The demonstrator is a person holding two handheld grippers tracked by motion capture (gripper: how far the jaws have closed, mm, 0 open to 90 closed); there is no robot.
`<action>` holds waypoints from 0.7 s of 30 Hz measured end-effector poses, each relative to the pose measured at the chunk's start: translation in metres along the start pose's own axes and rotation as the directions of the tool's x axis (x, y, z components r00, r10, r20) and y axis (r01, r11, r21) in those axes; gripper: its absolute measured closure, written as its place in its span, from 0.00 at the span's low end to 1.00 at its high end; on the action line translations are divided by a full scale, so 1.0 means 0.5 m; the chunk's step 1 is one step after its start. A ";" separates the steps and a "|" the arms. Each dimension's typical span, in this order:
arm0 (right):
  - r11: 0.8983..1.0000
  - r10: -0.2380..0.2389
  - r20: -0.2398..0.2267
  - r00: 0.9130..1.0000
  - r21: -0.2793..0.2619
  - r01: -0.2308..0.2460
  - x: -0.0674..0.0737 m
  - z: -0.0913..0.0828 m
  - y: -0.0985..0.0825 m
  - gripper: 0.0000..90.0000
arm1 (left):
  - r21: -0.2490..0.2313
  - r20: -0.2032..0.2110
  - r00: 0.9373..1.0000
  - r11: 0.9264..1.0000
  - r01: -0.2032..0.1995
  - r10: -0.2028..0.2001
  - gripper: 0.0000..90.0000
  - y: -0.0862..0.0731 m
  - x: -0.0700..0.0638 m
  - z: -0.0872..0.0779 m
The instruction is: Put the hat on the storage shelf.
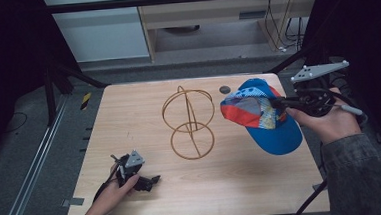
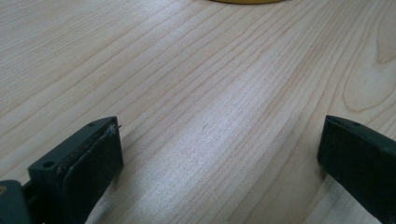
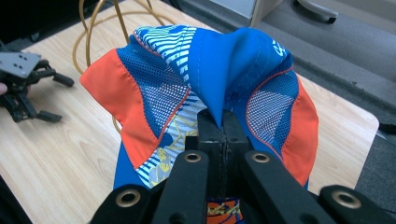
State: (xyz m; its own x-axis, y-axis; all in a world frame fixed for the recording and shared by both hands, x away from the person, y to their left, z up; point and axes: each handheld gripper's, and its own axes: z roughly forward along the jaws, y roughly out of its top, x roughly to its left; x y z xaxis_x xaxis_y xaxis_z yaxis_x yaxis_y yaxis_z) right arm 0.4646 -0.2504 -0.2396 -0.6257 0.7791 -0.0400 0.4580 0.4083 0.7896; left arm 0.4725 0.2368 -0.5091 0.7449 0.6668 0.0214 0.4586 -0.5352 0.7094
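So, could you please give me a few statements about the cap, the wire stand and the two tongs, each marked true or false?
1. The right tongs are shut on the cap. True.
2. The left tongs are clamped on the wire stand. False: they are open above the bare table.
3. The cap hangs on the wire stand. False: it is beside the stand, held by a fold of its fabric.
4. The cap is blue with orange panels. True.
5. The wire stand is upright on the table. True.
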 end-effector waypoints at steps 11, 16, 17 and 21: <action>1.000 -0.011 0.014 1.000 -0.009 0.011 0.007 -0.008 0.047 1.00 | 0.004 0.001 1.000 1.000 0.000 0.000 0.00 0.000 0.000 -0.001; 1.000 -0.027 0.024 0.999 -0.002 0.027 0.014 0.001 0.068 1.00 | 0.003 0.002 1.000 1.000 0.000 0.000 0.00 0.000 0.000 0.000; 1.000 -0.030 0.022 0.999 -0.001 0.030 0.014 0.000 0.072 1.00 | 0.004 0.002 1.000 1.000 -0.001 0.001 0.00 0.000 0.000 0.000; 0.999 -0.034 0.019 0.999 -0.011 0.035 0.018 -0.001 0.091 1.00 | 0.004 0.002 1.000 1.000 -0.001 0.001 0.00 0.000 0.000 0.000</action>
State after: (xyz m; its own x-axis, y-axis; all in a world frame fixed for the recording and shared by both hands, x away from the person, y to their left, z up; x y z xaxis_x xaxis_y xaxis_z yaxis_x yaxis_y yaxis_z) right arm 0.4795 -0.2251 -0.2036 -0.6292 0.7733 -0.0784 0.4293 0.4299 0.7943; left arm 0.4726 0.2368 -0.5088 0.7462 0.6654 0.0205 0.4599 -0.5376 0.7067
